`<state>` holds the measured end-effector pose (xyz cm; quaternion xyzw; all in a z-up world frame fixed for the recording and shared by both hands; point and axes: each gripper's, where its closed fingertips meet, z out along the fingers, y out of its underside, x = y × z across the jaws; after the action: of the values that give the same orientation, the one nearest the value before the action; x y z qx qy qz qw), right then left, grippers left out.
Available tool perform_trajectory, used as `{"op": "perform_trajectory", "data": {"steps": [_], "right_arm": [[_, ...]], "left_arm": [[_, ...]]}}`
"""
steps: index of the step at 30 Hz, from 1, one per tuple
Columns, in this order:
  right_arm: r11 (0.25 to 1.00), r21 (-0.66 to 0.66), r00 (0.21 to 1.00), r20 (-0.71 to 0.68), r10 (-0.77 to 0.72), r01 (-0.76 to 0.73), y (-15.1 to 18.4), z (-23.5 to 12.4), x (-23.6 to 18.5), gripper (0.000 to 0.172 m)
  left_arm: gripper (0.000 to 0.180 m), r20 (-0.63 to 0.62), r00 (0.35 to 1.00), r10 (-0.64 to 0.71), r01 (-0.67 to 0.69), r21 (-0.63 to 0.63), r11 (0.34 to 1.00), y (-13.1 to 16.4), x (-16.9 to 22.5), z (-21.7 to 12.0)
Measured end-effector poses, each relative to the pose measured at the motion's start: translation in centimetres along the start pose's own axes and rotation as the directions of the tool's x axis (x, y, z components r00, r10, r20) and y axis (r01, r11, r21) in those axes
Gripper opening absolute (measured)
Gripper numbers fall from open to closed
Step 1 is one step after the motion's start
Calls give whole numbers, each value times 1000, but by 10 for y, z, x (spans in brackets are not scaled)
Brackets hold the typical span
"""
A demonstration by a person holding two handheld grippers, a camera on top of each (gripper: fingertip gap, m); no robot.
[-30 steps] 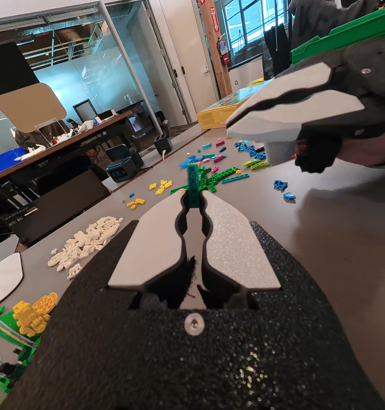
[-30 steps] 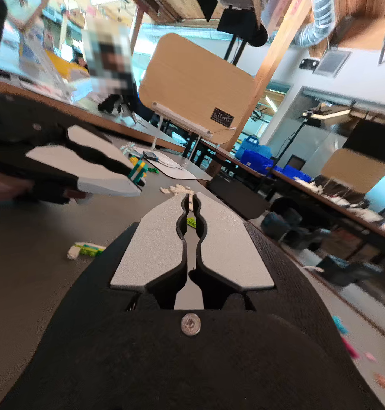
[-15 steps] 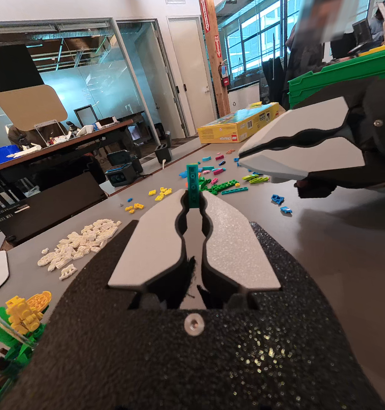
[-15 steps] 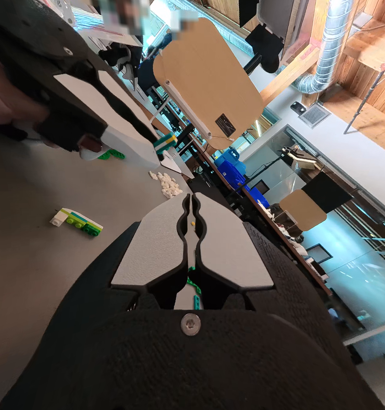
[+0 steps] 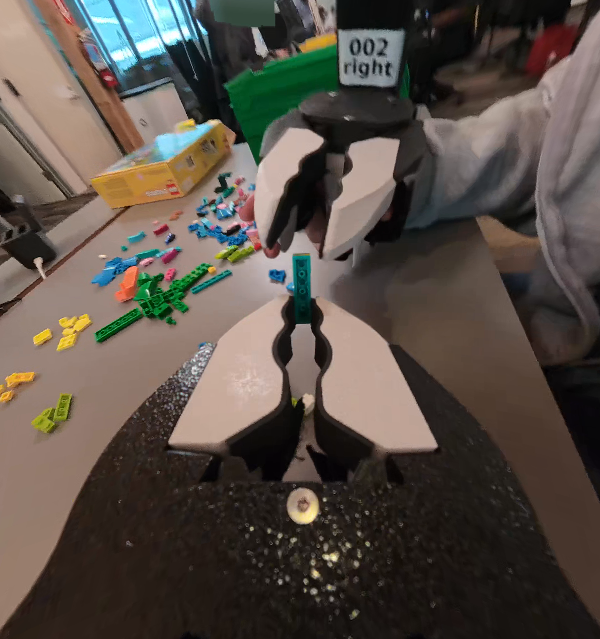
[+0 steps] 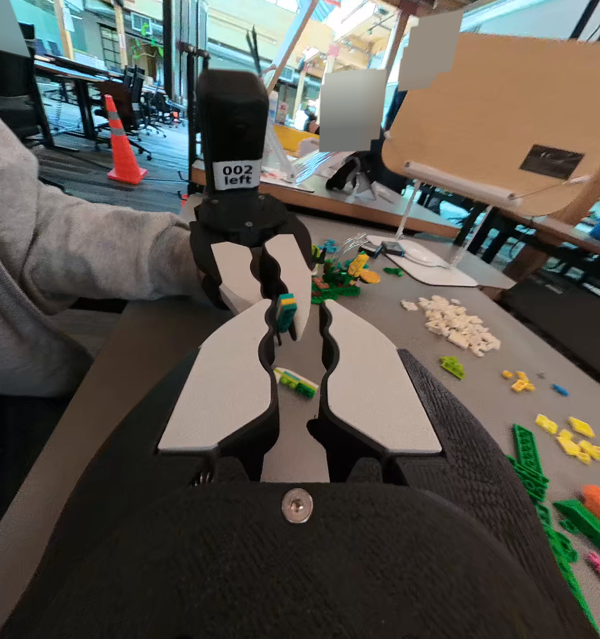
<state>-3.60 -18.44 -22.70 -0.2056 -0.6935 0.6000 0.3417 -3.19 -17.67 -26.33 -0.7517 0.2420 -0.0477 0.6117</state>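
Observation:
My left gripper point(image 5: 302, 306) is shut on a thin teal brick piece point(image 5: 302, 287) with a yellow layer, which stands out past its fingertips above the grey table point(image 5: 412, 328). My right gripper point(image 6: 297, 306) is open, with nothing in its grasp. It faces the left gripper, and its fingertips point(image 5: 274, 238) hang just beyond the free end of the teal piece without pressing on it. In the right wrist view the teal piece point(image 6: 285, 311) and one left finger point(image 6: 293, 276) sit between my open right fingers point(image 6: 250, 332). A grey sleeve point(image 5: 499, 166) holds each gripper.
Loose coloured bricks point(image 5: 160, 294) and a yellow box point(image 5: 164, 166) lie to the left, with a green bin point(image 5: 281, 90) behind. A small green and white assembly point(image 6: 297, 382), a pile of white pieces point(image 6: 454, 325), a flower model point(image 6: 343, 276) and a wooden board on a stand point(image 6: 499, 121) are also on the table. My two grippers' fingertips are within a few centimetres of each other. The flower model point(image 6: 343, 276) is about 25 cm from both grippers' fingertips.
My right gripper has opened from shut and swung round to face the left one, its tips coming up to the teal piece's end. The left gripper keeps its hold.

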Motion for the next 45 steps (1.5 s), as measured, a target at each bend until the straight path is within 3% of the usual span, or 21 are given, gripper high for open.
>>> {"op": "perform_trajectory", "data": {"steps": [4,6,10,13,15,21,26,30,32,38,42,45], "right_arm": [[998,-61,995,102,16,-10,11,3,-16,20],[997,-68,996,76,-39,45,12,3,-14,7],[998,-15,993,95,63,-62,2,0,-10,7],[987,36,979,136,151,-158,-6,-5,-8,6],[982,37,971,161,175,-183,-7,-5,-11,6],[967,60,960,149,237,-248,-11,-7,-4,6],[904,160,914,154,374,-397,-25,-16,13,4],[900,166,911,165,378,-403,-27,-16,12,4],[904,156,912,175,371,-398,-26,-13,8,4],[926,119,928,157,339,-358,-18,-11,5,5],[968,30,961,131,245,-251,-5,-8,0,22],[992,-39,984,128,126,-122,5,-6,-8,18]], "left_arm": [[8,-30,1000,2,-3,-40,999,6,7,8],[8,-47,999,-9,8,-29,1000,6,10,9],[8,-89,991,-104,112,80,991,-11,10,3],[9,-181,955,-233,270,220,937,-33,5,-12],[9,-251,922,-295,356,245,902,-39,5,-17],[8,-256,873,-415,481,321,816,-51,-5,-15],[23,-225,867,-444,498,349,794,-51,-9,-10],[22,-261,852,-453,522,378,764,-56,-6,-9],[10,-268,848,-457,529,390,753,-58,-6,-8],[8,-216,882,-418,468,300,831,-47,-5,-7],[8,-90,966,-244,253,102,962,-28,2,1],[8,-41,997,-67,64,-68,996,-14,10,5]]}}
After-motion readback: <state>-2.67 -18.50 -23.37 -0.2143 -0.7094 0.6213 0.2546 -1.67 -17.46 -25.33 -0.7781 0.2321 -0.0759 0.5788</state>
